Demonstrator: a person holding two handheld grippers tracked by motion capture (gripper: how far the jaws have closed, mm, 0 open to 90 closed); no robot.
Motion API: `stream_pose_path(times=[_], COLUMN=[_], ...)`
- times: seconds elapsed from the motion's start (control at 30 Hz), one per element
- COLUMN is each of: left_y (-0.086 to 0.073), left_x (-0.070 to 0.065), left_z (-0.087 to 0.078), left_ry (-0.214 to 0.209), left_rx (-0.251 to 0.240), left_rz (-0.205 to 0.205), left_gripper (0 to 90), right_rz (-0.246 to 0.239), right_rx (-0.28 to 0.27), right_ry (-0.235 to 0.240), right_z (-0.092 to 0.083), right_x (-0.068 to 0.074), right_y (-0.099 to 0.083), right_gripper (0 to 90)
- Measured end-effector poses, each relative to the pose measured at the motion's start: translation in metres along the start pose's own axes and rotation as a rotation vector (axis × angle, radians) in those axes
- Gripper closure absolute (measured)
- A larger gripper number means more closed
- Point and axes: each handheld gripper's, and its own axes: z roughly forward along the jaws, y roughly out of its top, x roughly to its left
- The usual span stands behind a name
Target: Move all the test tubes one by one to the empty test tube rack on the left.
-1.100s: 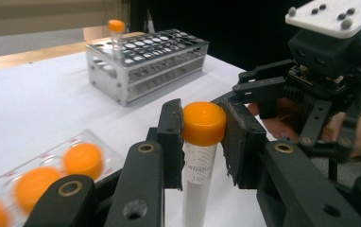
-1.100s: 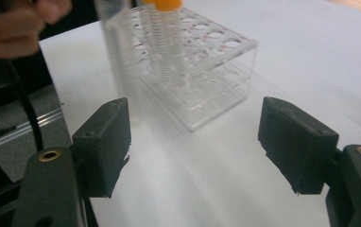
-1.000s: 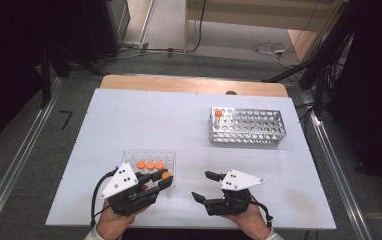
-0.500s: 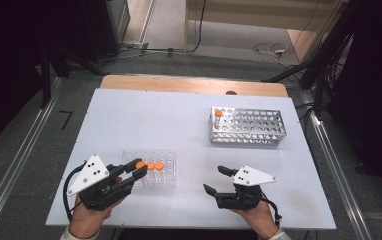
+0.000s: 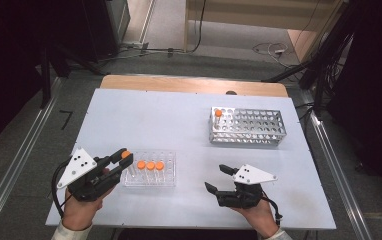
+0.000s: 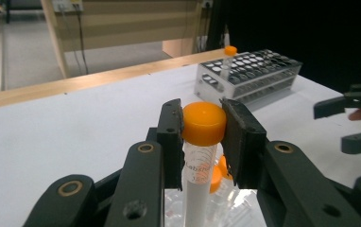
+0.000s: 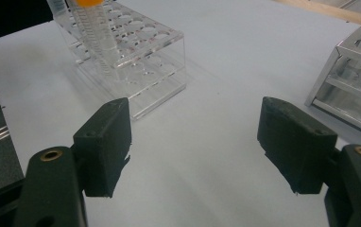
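L gripper (image 6: 202, 125) is clamped on an orange-capped tube (image 6: 203, 124), pads pressing both sides of the cap; tube hangs upright betw. the jaws, lifted clear just left of the clear acrylic rack (image 5: 150, 170) in the high view, at the front-left of the white table (image 5: 179, 115). L gripper view gives what the high view can't: printed text on the tube wall under the cap, starts "Labs…", rest hidden by the jaw, plus faint grad. marks too small to read. High view shows layout instead: 3 orange-capped tubes (image 5: 150, 165) standing in a row in the acrylic rack, and a metal rack (image 5: 249, 127) well apart at back-right w/ one orange-capped tube (image 5: 218, 114) in its near-left corner hole. R gripper (image 7: 195, 142) has its jaws spread wide, nothing betw. them, held low over bare table at front-right. R gripper view shows the acrylic rack's empty holes and grad. lines on one tube up close, metal rack's corner at right edge. No readable writing on either rack.
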Motion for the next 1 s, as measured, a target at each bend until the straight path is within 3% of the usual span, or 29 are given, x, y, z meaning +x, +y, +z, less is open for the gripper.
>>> stream_pose_path(times=[0.33, 0.83, 1.0], left_y=[-0.006, -0.022, -0.023], left_x=[0.005, 0.003, 0.004], left_z=[0.009, 0.019, 0.018], left_ry=[0.021, 0.002, -0.014], left_rx=[-0.005, 0.052, 0.048], left_rz=[-0.016, -0.024, -0.036], left_gripper=[70.3, 69.0, 65.9], right_rz=[-0.001, -0.001, 0.002], right_rx=[0.001, 0.004, 0.003], right_ry=[0.0, -0.001, -0.003], right_z=[0.001, 0.001, 0.001], right_x=[0.001, 0.001, 0.001], right_y=[0.0, 0.0, 0.0], right_gripper=[25.2, 25.4, 25.4])
